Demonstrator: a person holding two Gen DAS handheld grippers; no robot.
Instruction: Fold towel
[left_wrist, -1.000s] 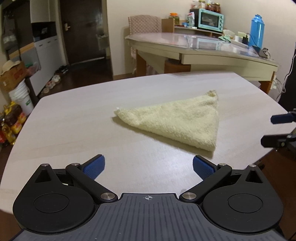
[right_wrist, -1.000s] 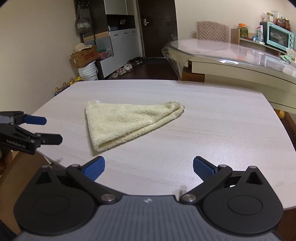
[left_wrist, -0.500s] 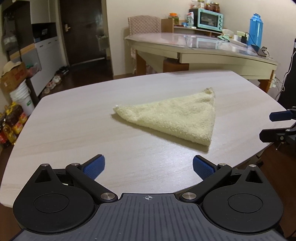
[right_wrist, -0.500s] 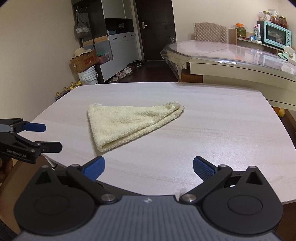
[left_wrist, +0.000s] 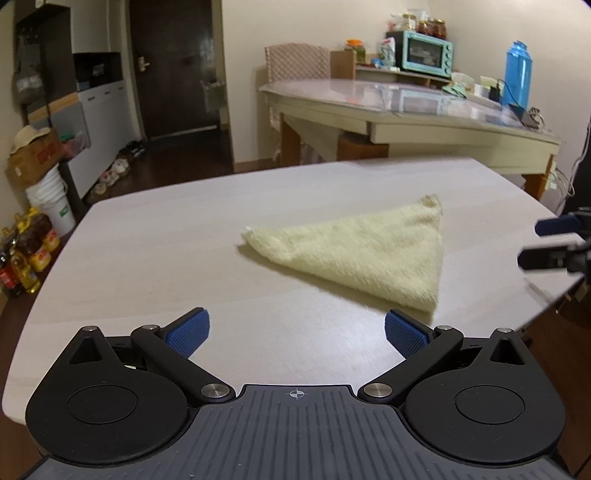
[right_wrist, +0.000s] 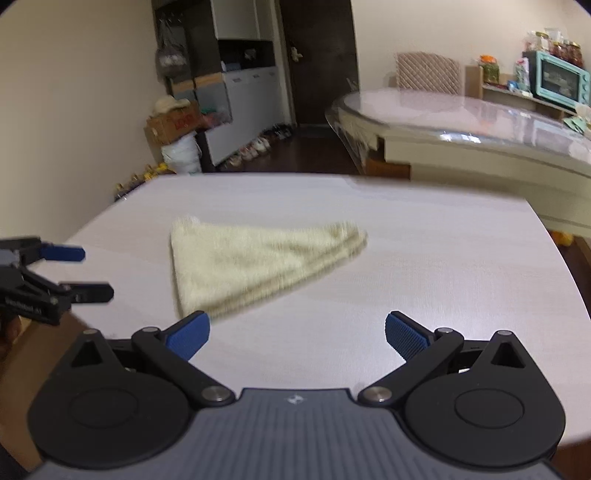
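A pale yellow towel (left_wrist: 364, 254) lies folded into a triangle on the light wooden table (left_wrist: 166, 236); it also shows in the right wrist view (right_wrist: 251, 267). My left gripper (left_wrist: 297, 332) is open and empty, above the table's near edge, short of the towel. My right gripper (right_wrist: 297, 332) is open and empty, near the towel's front corner. Each gripper shows in the other's view: the right one at the table's right edge (left_wrist: 554, 243), the left one at the left edge (right_wrist: 70, 271).
A second, glass-topped table (left_wrist: 406, 107) stands behind with a teal toaster oven (left_wrist: 419, 53) and a blue flask (left_wrist: 517, 74). A chair (left_wrist: 295, 61), white buckets (left_wrist: 51, 206), a cardboard box and bottles (left_wrist: 26, 254) stand on the floor to the left.
Both grippers have moved: the left has tilted up slightly, and the right has come forward over the table toward the towel. The towel has not moved. Both stayed open.
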